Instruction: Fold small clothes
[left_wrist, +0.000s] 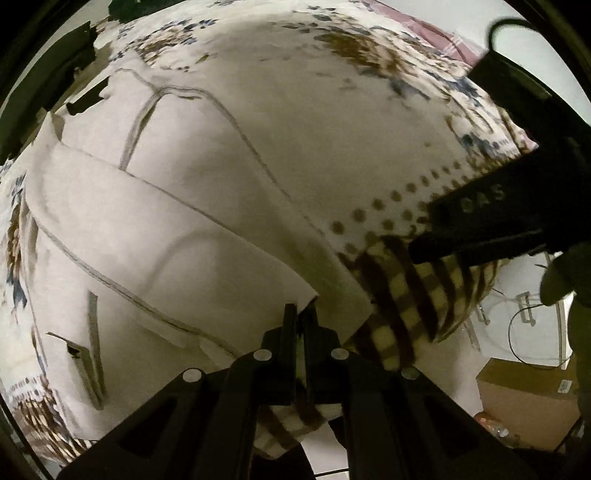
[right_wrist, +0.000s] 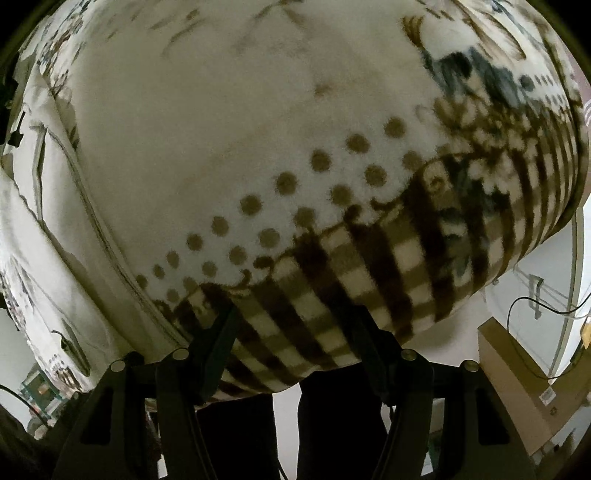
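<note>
A white garment (left_wrist: 177, 229) with grey seams lies partly folded on a patterned fleece blanket (left_wrist: 295, 74). My left gripper (left_wrist: 300, 314) is shut on the garment's near corner at the blanket's front edge. My right gripper (right_wrist: 295, 321) is open and empty, with its fingers (right_wrist: 218, 347) spread over the blanket's checked border (right_wrist: 332, 288). In the left wrist view the right gripper (left_wrist: 491, 236) comes in from the right, resting on the blanket beside the garment. The garment's edge (right_wrist: 55, 229) shows at the left of the right wrist view.
The blanket has brown dots (right_wrist: 288, 184), a checked border and blue-brown flowers (right_wrist: 476, 70). A cardboard box (right_wrist: 524, 373) and cables (right_wrist: 535, 306) stand on the floor at the lower right. A pink cloth (left_wrist: 424, 29) lies at the far back.
</note>
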